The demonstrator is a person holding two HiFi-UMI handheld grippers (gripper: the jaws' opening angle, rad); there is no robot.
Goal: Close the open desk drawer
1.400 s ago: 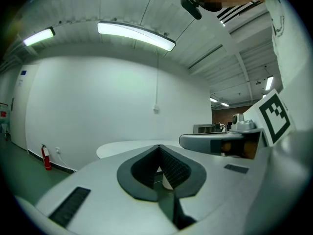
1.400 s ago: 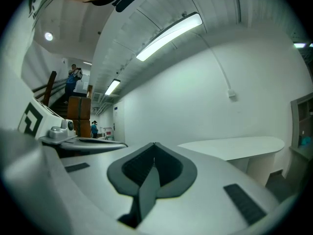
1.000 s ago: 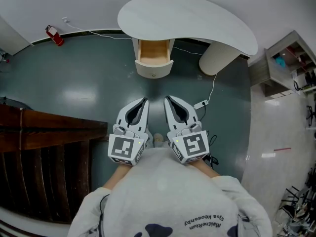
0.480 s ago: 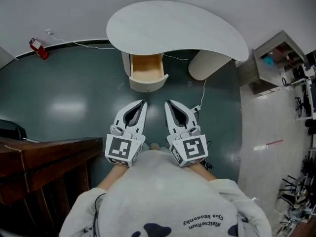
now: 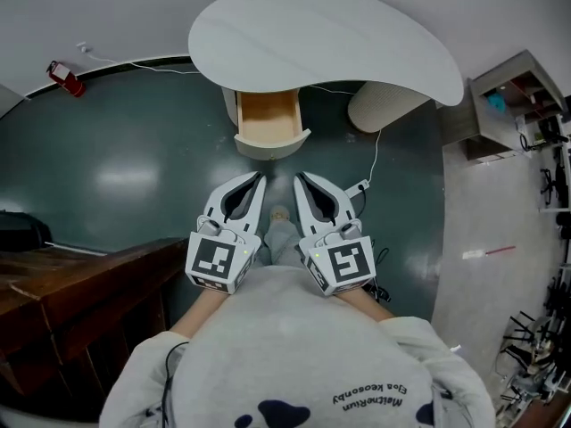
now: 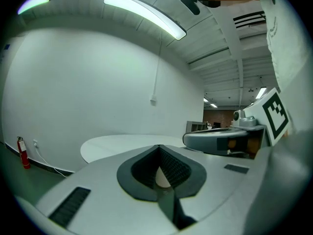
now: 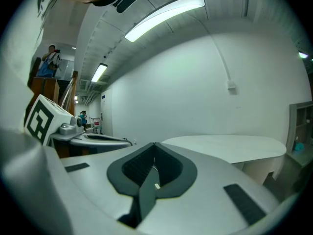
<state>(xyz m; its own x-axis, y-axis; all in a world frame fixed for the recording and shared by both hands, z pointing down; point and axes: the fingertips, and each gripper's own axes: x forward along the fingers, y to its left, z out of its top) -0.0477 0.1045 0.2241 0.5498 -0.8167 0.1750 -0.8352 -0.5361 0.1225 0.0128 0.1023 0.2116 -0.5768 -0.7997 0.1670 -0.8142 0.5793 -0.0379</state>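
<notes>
A white curved desk (image 5: 321, 38) stands ahead on the grey-green floor. Its light wooden drawer (image 5: 270, 119) is pulled out toward me, and its rounded white front (image 5: 272, 145) faces my grippers. My left gripper (image 5: 260, 177) and right gripper (image 5: 299, 177) are held side by side just short of that front, apart from it. Both are shut with nothing between their jaws. In the left gripper view the desk top (image 6: 122, 143) lies beyond the shut jaws, with the right gripper (image 6: 220, 140) alongside. The right gripper view shows the desk top (image 7: 234, 148) at right.
The desk's rounded pedestal (image 5: 384, 105) stands right of the drawer. A white cable (image 5: 376, 160) and a plug (image 5: 361, 186) lie on the floor by it. A red fire extinguisher (image 5: 64, 77) is at the far left wall. Dark wooden furniture (image 5: 62, 292) is near left, and shelving (image 5: 513, 105) is right.
Both grippers have come closer to the drawer front together with the person. The gap to the drawer has shrunk. The jaws have stayed shut.
</notes>
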